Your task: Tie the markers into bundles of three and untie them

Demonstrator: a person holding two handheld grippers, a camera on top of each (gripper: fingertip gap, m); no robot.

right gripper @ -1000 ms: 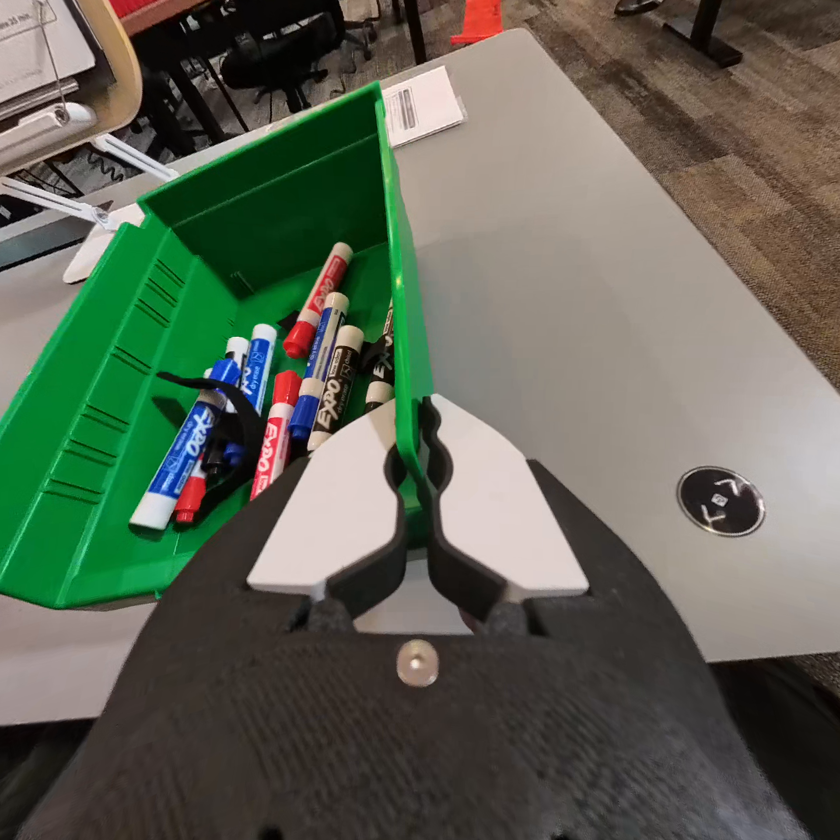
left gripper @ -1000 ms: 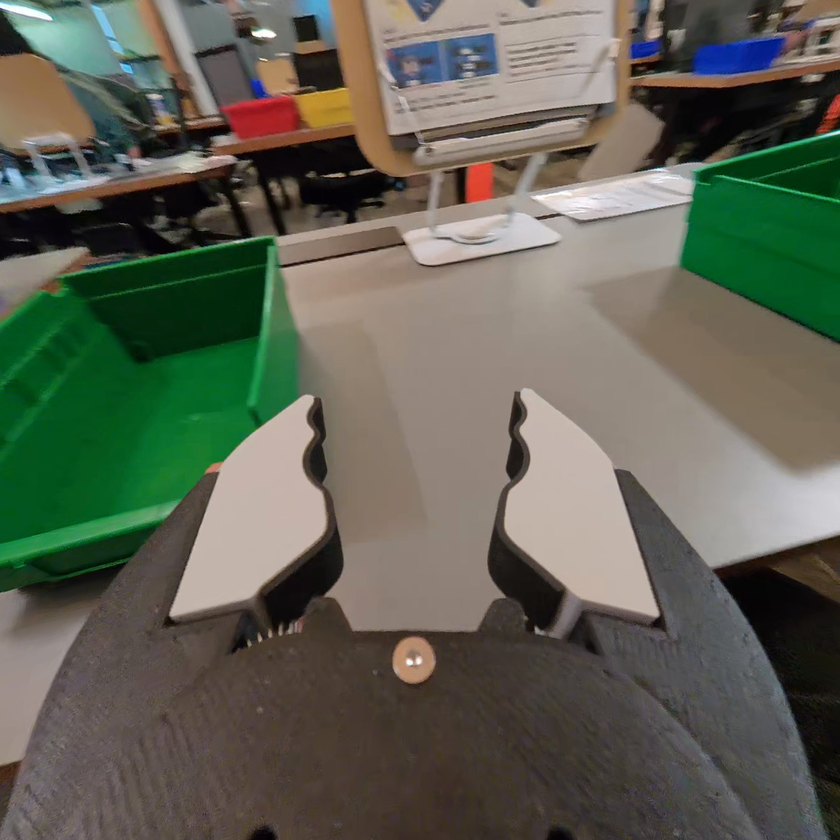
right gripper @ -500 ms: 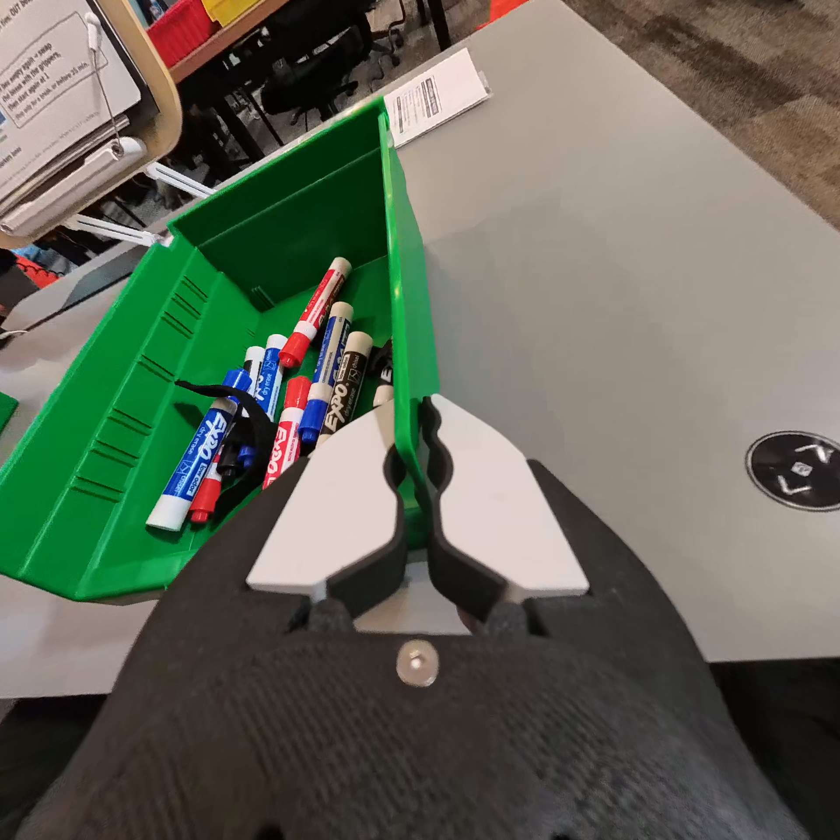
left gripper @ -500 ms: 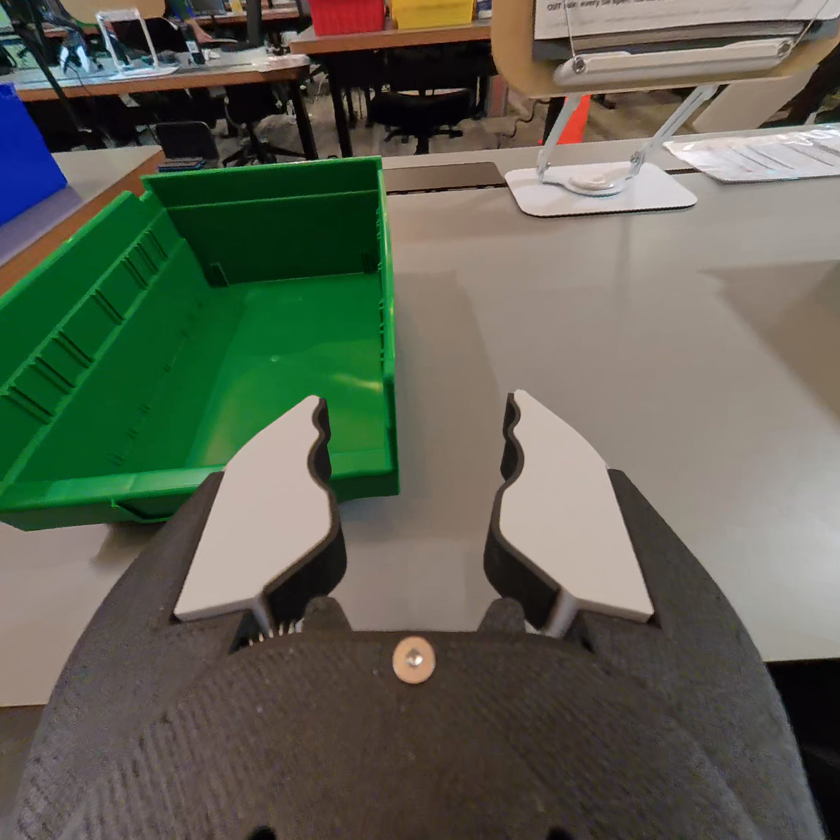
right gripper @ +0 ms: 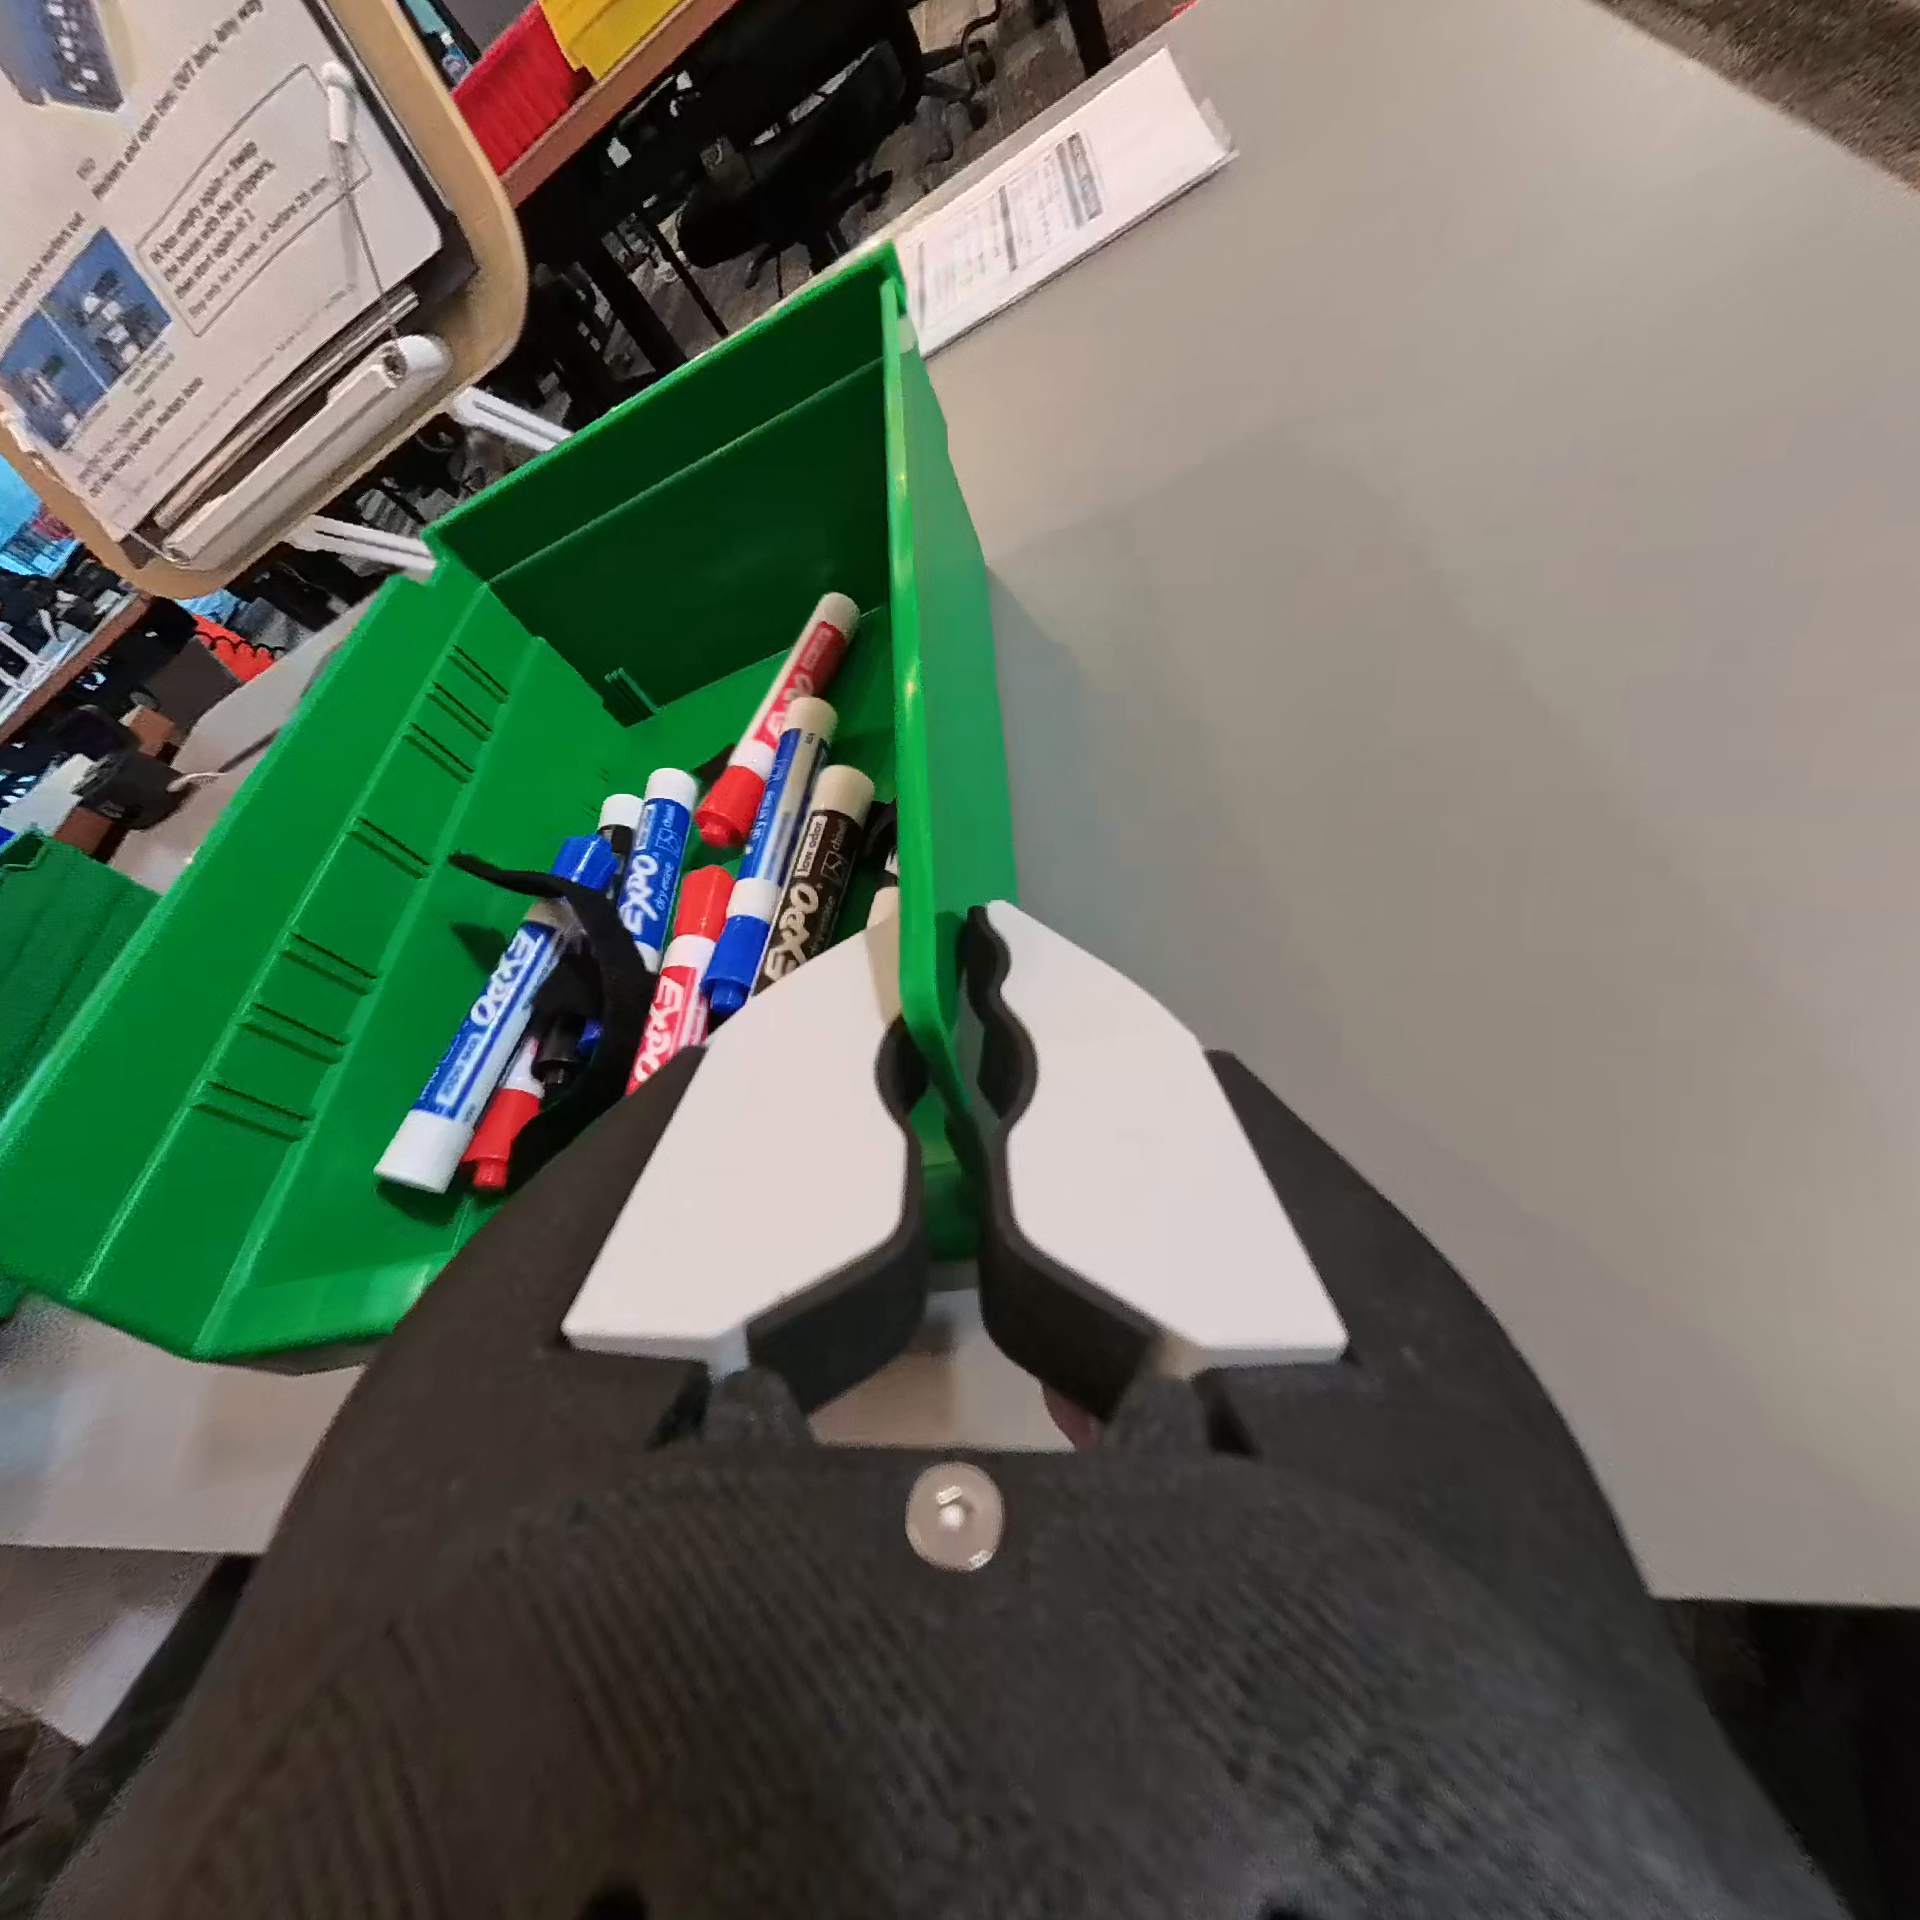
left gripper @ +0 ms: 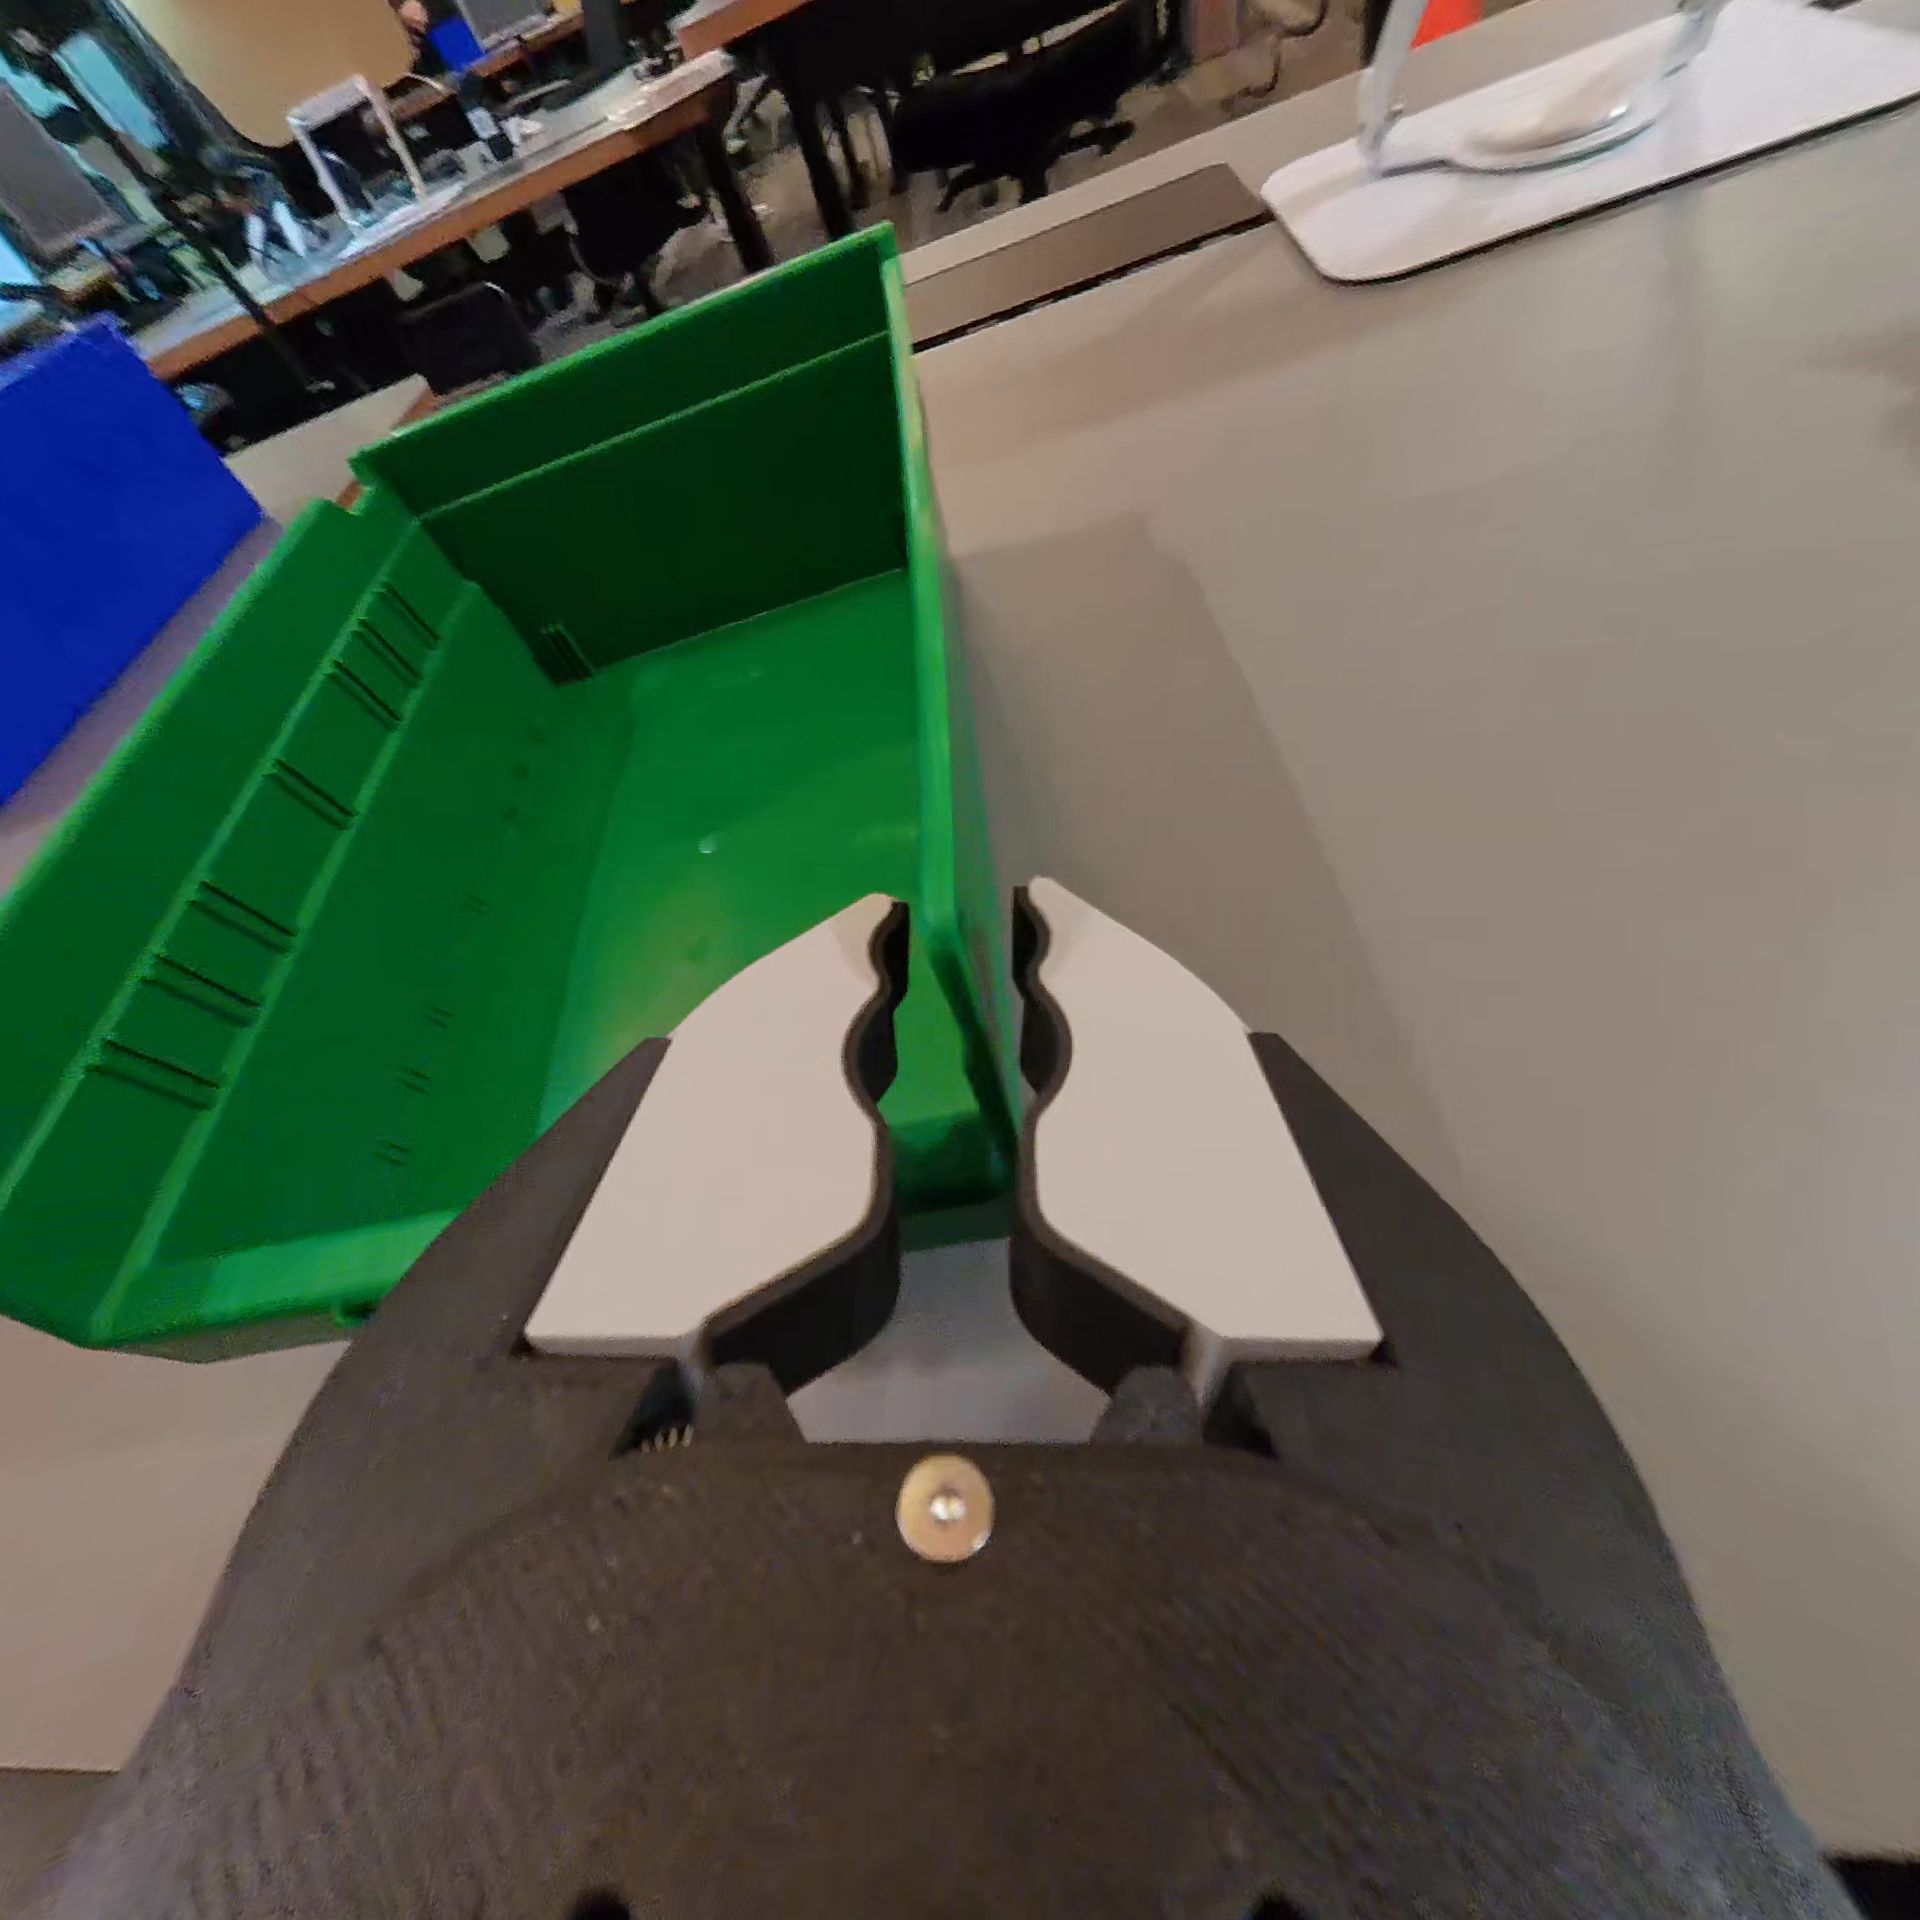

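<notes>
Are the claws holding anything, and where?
Right claw pinches the marker bin by its side wall. Left claw straddles the empty bin's wall, not gripping yet.

i see a grey table (left gripper: pixel 1455 675) carrying an empty green bin (left gripper: pixel 312 987) at my left wrist camera's nine o'clock and a white stand base (left gripper: pixel 1558 156) at one o'clock. in the right wrist view, the marker-filled green bin (right gripper: pixel 312 1039) sits at ten o'clock, a printed sheet (right gripper: pixel 1060 197) at twelve.

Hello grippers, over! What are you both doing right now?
Left gripper open, straddling empty green bin side wall. Right gripper shut on marker bin wall. Markers inside. Nothing blocking.
</notes>
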